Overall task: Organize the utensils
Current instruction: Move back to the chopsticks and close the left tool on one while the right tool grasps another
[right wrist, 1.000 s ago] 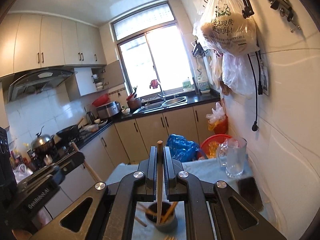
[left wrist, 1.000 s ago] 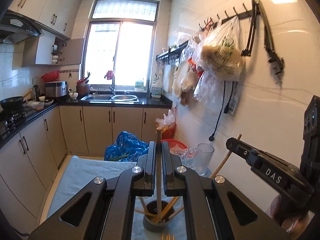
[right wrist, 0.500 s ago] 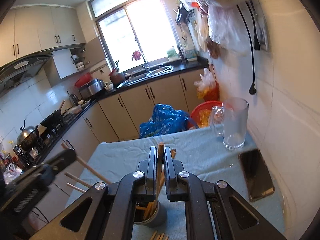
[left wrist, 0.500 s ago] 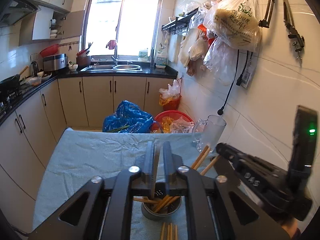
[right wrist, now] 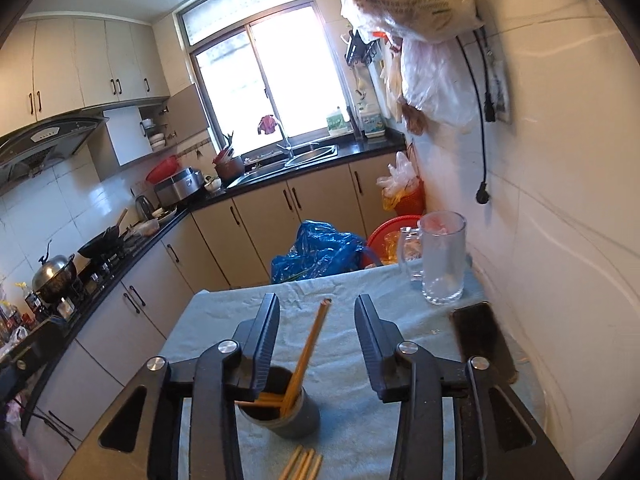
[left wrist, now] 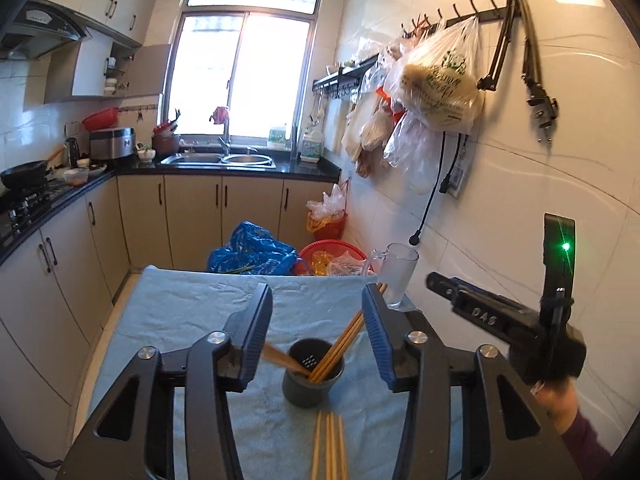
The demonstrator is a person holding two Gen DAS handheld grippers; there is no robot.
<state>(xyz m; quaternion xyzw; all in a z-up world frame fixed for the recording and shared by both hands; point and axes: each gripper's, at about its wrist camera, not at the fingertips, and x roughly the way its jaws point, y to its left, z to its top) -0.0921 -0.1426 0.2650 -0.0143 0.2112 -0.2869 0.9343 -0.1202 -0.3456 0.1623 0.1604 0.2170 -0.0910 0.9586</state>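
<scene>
Partly done: several chopsticks (left wrist: 340,344) stand in the dark holder (left wrist: 312,376) on the counter (left wrist: 180,308), four (left wrist: 329,446) lie just before it, both tongs (left wrist: 316,320) (right wrist: 316,324) opening, gripping nothing.

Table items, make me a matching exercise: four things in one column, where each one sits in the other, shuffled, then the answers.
Things:
1. glass mug
2. phone
3. grey cup
4. loose chopsticks

Places:
A. flat on the cloth, on the near side of the cup
B. far right corner of the table, by the wall
C. below and between the grippers, chopsticks standing in it
D. on the right edge, nearer than the mug

Pairs: 1-B, 2-D, 3-C, 4-A
</scene>
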